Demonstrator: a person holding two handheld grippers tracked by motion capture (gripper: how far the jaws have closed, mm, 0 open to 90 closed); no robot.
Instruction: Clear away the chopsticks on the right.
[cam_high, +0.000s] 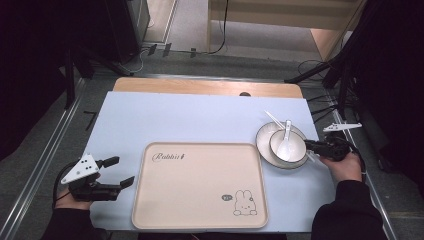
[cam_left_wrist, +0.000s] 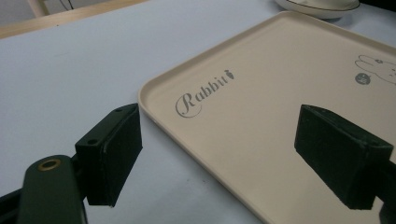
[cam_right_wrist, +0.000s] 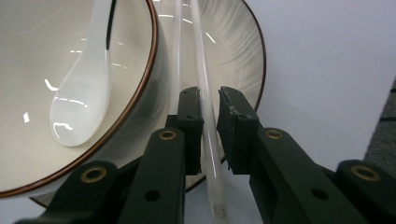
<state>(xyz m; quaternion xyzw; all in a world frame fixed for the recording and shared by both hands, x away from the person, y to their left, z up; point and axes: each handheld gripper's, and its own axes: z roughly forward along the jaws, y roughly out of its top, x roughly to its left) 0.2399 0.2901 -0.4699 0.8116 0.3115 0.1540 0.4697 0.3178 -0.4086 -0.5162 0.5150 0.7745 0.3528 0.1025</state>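
**A:** From the high view, where do things stand?

**B:** A cream tray (cam_high: 200, 185) with a rabbit drawing (cam_high: 244, 204) and the word "Rabbit" lies on the pale blue table (cam_high: 150, 120). To its right sits a plate (cam_high: 263, 142) carrying a bowl (cam_high: 296, 151), with a white spoon (cam_high: 286, 142) resting inside the bowl. The right gripper (cam_high: 312, 146) reaches in at the plate's right edge, but from up there its jaws are too small to read.

**A:** And the right gripper view?

**B:** It settles that. Two clear chopsticks (cam_right_wrist: 198, 70) lie across the plate (cam_right_wrist: 238, 51), just beside the bowl (cam_right_wrist: 135, 93). The right gripper (cam_right_wrist: 209, 126) has one chopstick between its jaws, which stand narrowly apart around it; whether the pads (cam_right_wrist: 233, 130) already press on it, I cannot tell. The second chopstick runs on the bowl side of the near jaw. The brown rim line of the bowl and the spoon (cam_right_wrist: 81, 102) are sharp here.

**A:** The left one?

**B:** The left gripper (cam_high: 116, 172) hovers left of the tray, jaws spread wide with nothing between them. Its own view looks across the tray corner (cam_left_wrist: 154, 93), where the lettering (cam_left_wrist: 201, 93) is plain, and catches the plate's edge (cam_left_wrist: 317, 9) at the far top.
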